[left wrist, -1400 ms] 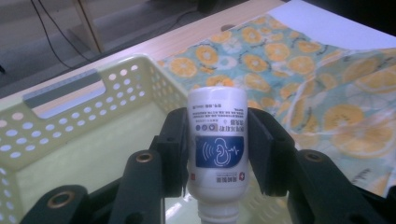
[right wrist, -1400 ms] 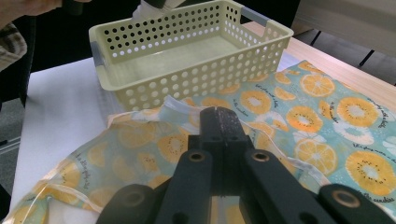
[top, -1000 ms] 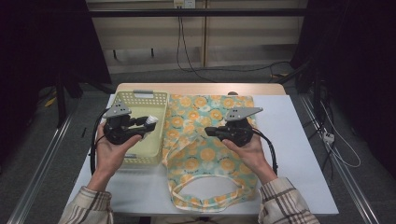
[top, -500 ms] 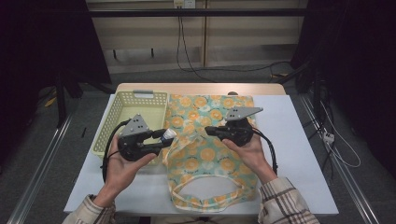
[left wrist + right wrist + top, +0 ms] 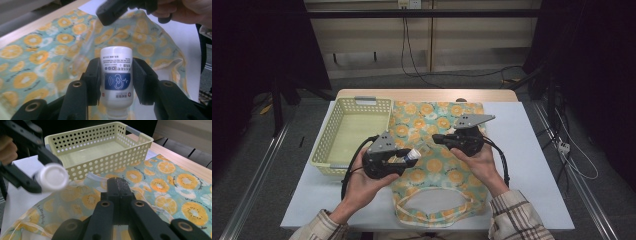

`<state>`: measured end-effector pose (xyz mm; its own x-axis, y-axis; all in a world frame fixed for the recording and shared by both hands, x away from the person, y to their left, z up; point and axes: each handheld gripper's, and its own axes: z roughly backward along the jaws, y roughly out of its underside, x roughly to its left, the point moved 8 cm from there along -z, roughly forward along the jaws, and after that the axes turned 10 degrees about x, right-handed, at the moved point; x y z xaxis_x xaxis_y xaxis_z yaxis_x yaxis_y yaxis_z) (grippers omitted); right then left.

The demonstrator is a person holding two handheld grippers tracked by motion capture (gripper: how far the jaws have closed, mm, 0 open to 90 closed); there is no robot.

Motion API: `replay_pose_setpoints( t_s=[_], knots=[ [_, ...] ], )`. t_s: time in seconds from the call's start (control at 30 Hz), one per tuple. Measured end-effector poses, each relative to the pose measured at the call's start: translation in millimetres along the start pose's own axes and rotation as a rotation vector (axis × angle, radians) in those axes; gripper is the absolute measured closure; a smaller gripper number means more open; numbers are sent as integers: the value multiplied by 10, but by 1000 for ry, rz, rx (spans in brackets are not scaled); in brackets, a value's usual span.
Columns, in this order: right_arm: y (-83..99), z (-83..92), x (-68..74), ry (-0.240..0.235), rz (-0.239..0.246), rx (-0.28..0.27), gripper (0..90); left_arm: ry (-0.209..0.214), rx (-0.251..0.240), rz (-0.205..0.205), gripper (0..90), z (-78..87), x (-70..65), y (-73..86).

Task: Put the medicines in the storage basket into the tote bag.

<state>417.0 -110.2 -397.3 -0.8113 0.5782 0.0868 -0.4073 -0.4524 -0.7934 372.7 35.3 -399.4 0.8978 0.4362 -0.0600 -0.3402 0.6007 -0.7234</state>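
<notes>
Left gripper (image 5: 404, 157) clamped on small white plastic bottle with blue label (image 5: 116, 75), right gripper (image 5: 438, 139) pinched together just beyond it, orange-slice-print fabric bag (image 5: 439, 172) beneath both

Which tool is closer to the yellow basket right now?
Left. The left tool, gripping a white bottle, sits just off the basket's near right corner, above the bag's edge. The right tool is farther right, shut, over the bag's middle.
</notes>
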Motion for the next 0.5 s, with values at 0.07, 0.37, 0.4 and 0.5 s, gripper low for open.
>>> replay_pose_setpoints(
  t_s=[0.07, 0.37, 0.4, 0.5],
  knots=[
    [-3, 8, -1, 0, -3, -3, 900, 15, 7, 0, 604, -74, -37, -4],
    [-5, 14, 0, -3, -2, -4, 900, 51, 58, -23, 604, -436, -149, -49],
    [-5, 19, -3, -4, -4, -6, 900, 54, 65, -19, 604, -498, -152, -43],
    [-4, 38, -14, -6, -7, -9, 900, 48, 80, -21, 604, -602, -148, -45]
  ],
)
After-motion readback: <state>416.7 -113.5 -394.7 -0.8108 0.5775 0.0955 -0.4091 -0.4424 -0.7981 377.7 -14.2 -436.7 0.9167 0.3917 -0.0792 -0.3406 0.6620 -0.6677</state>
